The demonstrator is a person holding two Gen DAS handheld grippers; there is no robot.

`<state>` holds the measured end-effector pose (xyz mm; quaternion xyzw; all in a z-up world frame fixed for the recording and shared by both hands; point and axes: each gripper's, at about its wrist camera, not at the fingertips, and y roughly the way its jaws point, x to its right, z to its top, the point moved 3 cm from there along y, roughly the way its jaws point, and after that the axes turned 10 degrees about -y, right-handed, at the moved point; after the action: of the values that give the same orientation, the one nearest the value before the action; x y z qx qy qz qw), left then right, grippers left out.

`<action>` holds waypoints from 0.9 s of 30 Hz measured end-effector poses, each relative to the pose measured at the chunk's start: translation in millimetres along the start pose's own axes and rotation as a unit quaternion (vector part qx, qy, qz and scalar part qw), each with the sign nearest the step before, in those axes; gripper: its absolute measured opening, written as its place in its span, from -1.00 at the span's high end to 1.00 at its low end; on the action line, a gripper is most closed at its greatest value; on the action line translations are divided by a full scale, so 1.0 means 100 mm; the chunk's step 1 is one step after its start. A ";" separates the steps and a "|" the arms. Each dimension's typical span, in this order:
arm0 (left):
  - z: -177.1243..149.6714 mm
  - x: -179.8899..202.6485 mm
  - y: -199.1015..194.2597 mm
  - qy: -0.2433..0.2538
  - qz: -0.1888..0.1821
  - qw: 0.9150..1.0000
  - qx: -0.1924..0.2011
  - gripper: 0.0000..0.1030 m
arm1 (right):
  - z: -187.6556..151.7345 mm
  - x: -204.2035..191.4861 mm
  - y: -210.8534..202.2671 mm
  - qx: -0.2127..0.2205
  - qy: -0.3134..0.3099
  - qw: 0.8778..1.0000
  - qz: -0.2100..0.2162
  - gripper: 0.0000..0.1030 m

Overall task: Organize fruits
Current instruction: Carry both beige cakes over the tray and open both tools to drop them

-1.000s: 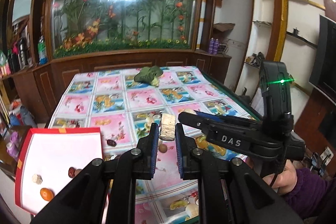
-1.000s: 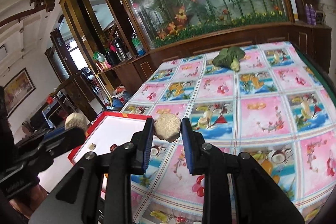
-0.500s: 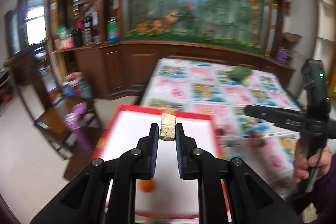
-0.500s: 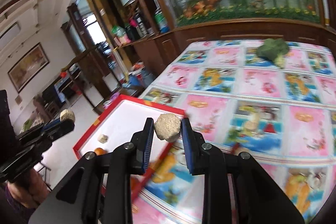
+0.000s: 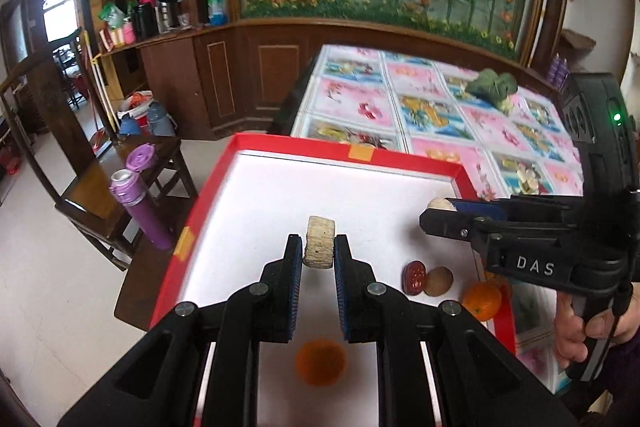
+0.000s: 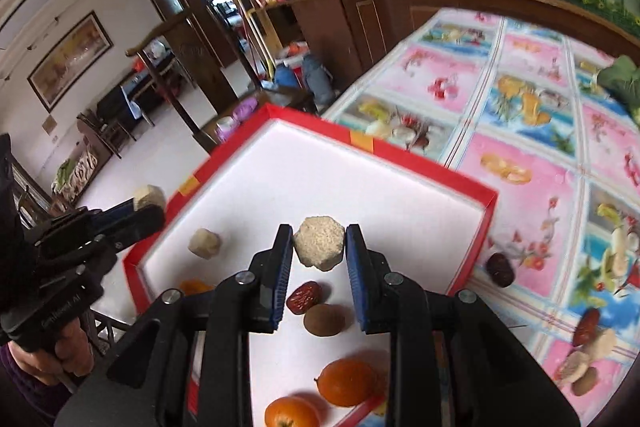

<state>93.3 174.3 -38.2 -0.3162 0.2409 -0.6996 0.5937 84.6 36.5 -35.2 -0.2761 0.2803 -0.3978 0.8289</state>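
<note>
Both your jaws clench pale fruit chunks: left gripper (image 5: pixel 315 254) and right gripper (image 6: pixel 319 250) hover over the red tray (image 6: pixel 432 169), which holds several fruits. More wait on the bench (image 6: pixel 532 195) at three o'clock.

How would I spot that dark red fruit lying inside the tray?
Find the red-rimmed white tray on the flowery tablecloth. Beside a round brown fruit lies the wrinkled dark red date. It is the only red fruit inside; the others are orange, brown or beige.
</note>
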 end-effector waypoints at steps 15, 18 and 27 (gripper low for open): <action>-0.08 0.16 0.36 0.033 0.028 0.998 -0.046 0.72 | -0.16 0.18 0.32 -0.056 0.025 0.998 -0.024 0.43; -0.10 0.15 0.43 0.032 0.038 0.997 -0.055 0.72 | -0.15 0.17 0.32 -0.056 0.023 0.998 -0.031 0.43; -0.14 0.11 0.51 0.025 0.082 0.994 -0.065 0.02 | -0.15 0.21 0.31 -0.061 0.028 0.998 -0.016 0.17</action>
<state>116.9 154.2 -82.2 -0.3153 0.3258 -0.6391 0.6213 100.7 32.8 -72.0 -0.3191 0.3231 -0.4005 0.7958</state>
